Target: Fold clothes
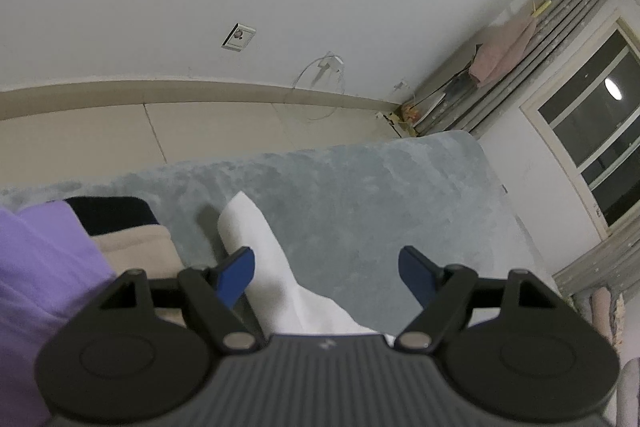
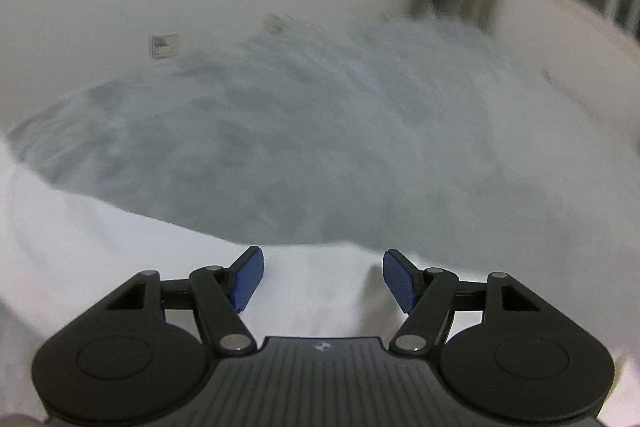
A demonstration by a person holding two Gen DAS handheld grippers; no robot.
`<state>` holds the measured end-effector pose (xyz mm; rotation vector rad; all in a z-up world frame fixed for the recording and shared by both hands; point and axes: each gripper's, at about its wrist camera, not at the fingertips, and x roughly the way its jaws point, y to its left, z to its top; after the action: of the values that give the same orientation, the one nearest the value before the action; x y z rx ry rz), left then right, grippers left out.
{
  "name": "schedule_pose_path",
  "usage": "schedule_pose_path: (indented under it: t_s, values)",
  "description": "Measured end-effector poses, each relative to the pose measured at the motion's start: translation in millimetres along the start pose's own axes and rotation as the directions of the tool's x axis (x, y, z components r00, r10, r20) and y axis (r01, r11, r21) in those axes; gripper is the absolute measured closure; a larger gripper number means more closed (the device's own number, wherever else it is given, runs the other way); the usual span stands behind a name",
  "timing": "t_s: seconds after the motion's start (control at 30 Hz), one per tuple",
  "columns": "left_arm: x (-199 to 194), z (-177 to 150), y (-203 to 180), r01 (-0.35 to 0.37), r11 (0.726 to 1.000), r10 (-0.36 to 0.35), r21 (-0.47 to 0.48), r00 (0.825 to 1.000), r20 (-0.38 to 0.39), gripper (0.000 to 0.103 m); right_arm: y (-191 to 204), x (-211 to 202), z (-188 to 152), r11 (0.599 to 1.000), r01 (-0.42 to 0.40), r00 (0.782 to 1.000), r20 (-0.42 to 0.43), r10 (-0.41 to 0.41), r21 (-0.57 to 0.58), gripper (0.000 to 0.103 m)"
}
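White cloth (image 1: 260, 251) is lying on the grey blanket (image 1: 360, 195), running from 6 toward 11 o'clock; the left gripper (image 1: 326, 273) is gaping wide, empty; the right gripper (image 2: 322, 283) is hanging open over the cloth too.

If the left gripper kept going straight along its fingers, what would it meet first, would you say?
Probably the white garment lying between the open fingers of the left gripper, on the grey fleece blanket; depth is hard to judge.
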<state>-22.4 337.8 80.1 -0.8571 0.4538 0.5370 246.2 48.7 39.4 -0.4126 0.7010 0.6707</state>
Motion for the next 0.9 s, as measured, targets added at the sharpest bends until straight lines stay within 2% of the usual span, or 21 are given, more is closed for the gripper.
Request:
schedule_pose_path:
  t_s: [0.03, 0.1, 0.13, 0.17, 0.3, 0.4, 0.47, 0.57, 0.67, 0.7, 0.73, 0.77, 0.83, 0.9]
  values:
    - [1, -1, -1, -0.006, 1.0, 0.006, 0.007, 1.0, -0.004, 0.025, 0, 4, -3, 1.0, -0.001, 1.0, 0.004, 0.001, 0.02, 0.039]
    - [4, -2, -3, -0.018, 1.0, 0.019, 0.021, 1.0, -0.015, 0.025, 6, 6, -7, 1.0, -0.01, 0.999, 0.031, 0.009, 0.028, 0.061]
    - [5, -3, -4, -0.023, 0.999, 0.023, 0.03, 0.999, -0.022, 0.025, 11, 4, -6, 1.0, -0.007, 0.999, 0.04, 0.007, 0.015, 0.09]
    - [8, -4, -6, -0.026, 0.999, 0.027, 0.045, 0.999, -0.033, 0.025, 14, 4, -8, 1.0, 0.017, 0.999, 0.042, -0.017, -0.006, 0.096]
    - [19, -9, -11, -0.035, 0.996, 0.042, 0.084, 0.996, -0.079, 0.025, 17, 3, 0, 0.995, 0.097, 0.987, 0.129, -0.094, -0.014, 0.098]
    - [23, -11, -12, -0.048, 0.993, 0.056, 0.104, 0.995, -0.081, 0.024, 4, -9, 11, 0.983, 0.14, 0.955, 0.245, -0.166, 0.118, 0.097]
    - [25, -12, -12, -0.05, 0.992, 0.06, 0.112, 0.994, -0.088, 0.021, 0, -1, 16, 0.977, 0.168, 0.954, 0.228, -0.195, 0.134, 0.097]
    - [28, -12, -13, -0.056, 0.99, 0.069, 0.13, 0.993, -0.094, 0.019, 9, 29, 12, 0.971, 0.229, 0.964, 0.124, -0.237, 0.073, 0.097]
    - [27, -10, -8, -0.058, 0.99, 0.069, 0.126, 0.993, -0.091, 0.019, 21, 42, 5, 0.96, 0.27, 0.953, 0.124, -0.277, 0.067, 0.092]
    - [27, -9, -7, -0.058, 0.991, 0.069, 0.122, 0.994, -0.088, 0.019, 23, 42, 4, 0.959, 0.271, 0.951, 0.131, -0.279, 0.078, 0.09]
    - [26, -7, -7, -0.059, 0.991, 0.07, 0.12, 0.994, -0.085, 0.019, 19, 37, 5, 0.963, 0.247, 0.955, 0.141, -0.261, 0.107, 0.081]
    - [26, -5, -8, -0.062, 0.991, 0.072, 0.12, 0.994, -0.081, 0.019, 14, 28, 6, 0.967, 0.212, 0.959, 0.161, -0.234, 0.145, 0.075]
    - [23, -1, -6, -0.069, 0.992, 0.076, 0.106, 0.995, -0.061, 0.02, 10, 8, 7, 0.97, 0.168, 0.954, 0.218, -0.205, 0.176, 0.075]
    - [14, 5, -3, -0.064, 0.995, 0.066, 0.08, 0.998, -0.02, 0.02, 19, -14, 6, 0.985, 0.107, 0.952, 0.271, -0.14, 0.131, 0.074]
